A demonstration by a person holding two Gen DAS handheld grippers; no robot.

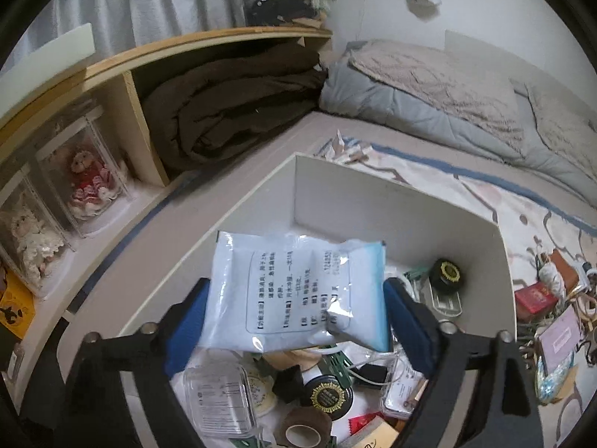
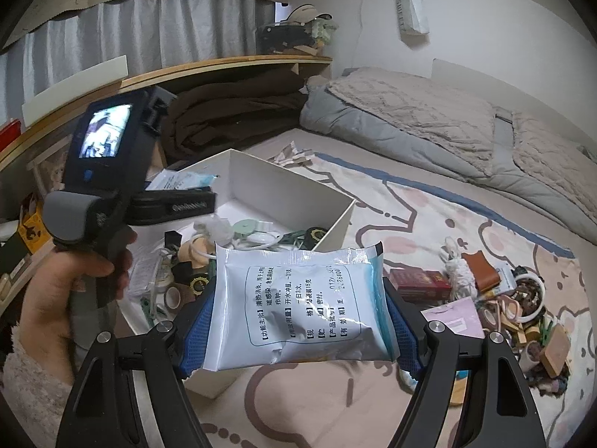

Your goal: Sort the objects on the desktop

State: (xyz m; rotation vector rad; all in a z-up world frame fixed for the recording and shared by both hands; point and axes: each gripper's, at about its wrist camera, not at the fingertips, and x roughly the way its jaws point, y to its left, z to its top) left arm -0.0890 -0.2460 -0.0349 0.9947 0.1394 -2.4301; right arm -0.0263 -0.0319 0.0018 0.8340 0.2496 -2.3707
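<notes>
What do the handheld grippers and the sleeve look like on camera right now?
Both the left gripper and the right gripper have black linkage arms with silver pivot bolts and blue textured pads. The left unit has a dark body, a lit screen and a grey handle. The sleeve is fluffy and off-white.

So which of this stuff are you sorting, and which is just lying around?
Sorting:
- white box
- sachet over the box
- second sachet
- clutter pile on the bedspread

Just lying around:
- brown blanket
- grey duvet
- doll in a clear case
</notes>
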